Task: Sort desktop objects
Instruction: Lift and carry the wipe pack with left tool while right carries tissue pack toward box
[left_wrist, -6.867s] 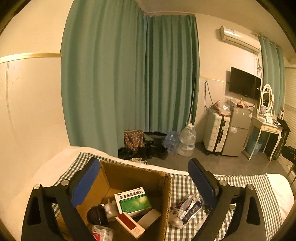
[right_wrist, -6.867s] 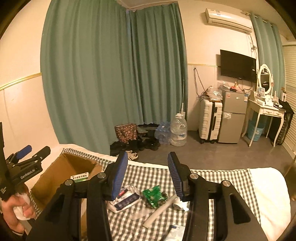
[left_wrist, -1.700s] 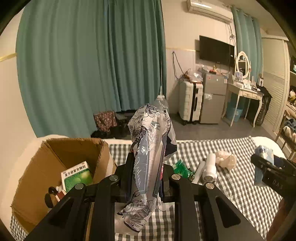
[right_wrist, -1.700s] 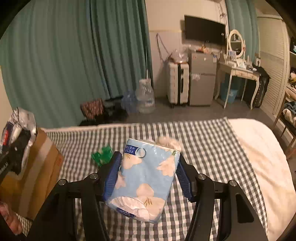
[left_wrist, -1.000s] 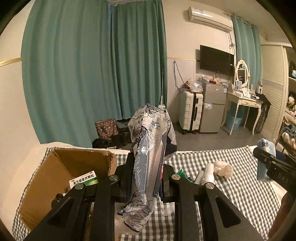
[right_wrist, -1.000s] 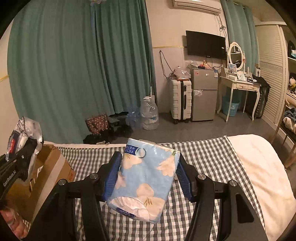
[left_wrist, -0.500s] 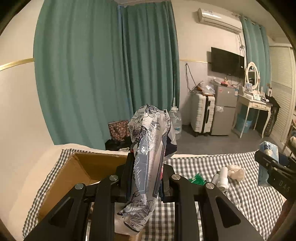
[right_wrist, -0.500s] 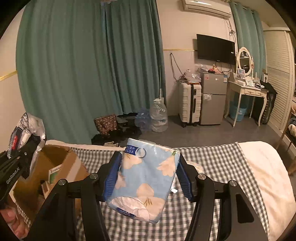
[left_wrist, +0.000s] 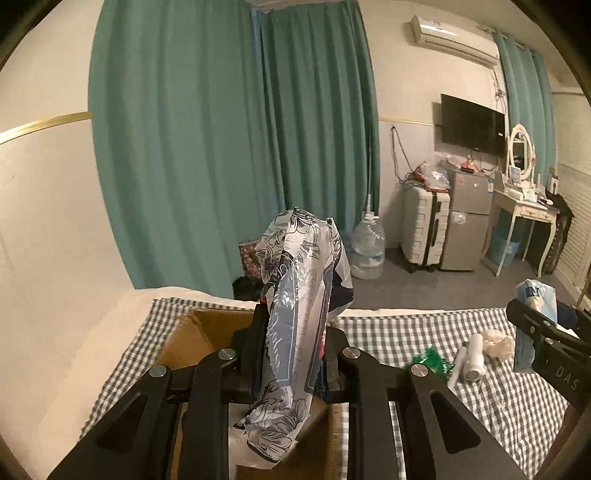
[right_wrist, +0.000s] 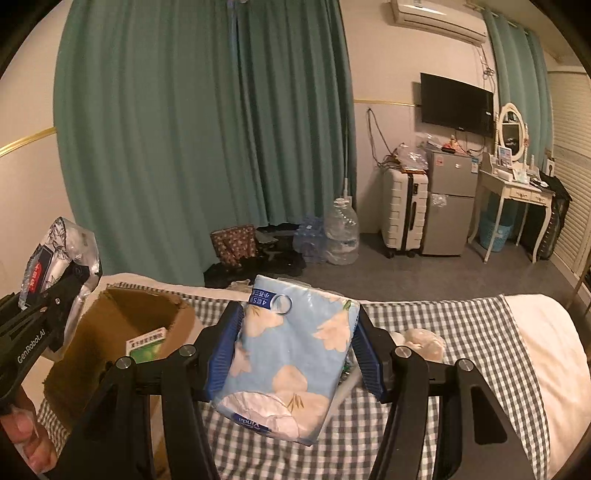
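Already boxed: green medicine box (right_wrist: 146, 345) in cardboard box (right_wrist: 122, 332).
Left tool (left_wrist: 291, 360): grips floral pouch (left_wrist: 295, 325).
Right tool (right_wrist: 291, 354): grips tissue pack (right_wrist: 291, 362).
Left on bed (left_wrist: 517, 398): white tube (left_wrist: 469, 362), green wrapper (left_wrist: 432, 363).

My left gripper (left_wrist: 291, 354) pinches a floral plastic packet (left_wrist: 295, 332) at frame centre, above the cardboard box (left_wrist: 192, 336).

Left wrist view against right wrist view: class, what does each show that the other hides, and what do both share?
Only the left wrist view shows the white roll and green wrapper on the checked cloth. Only the right wrist view shows the green medicine box inside the cardboard box. Both show the floral pouch in the left tool and the tissue pack.
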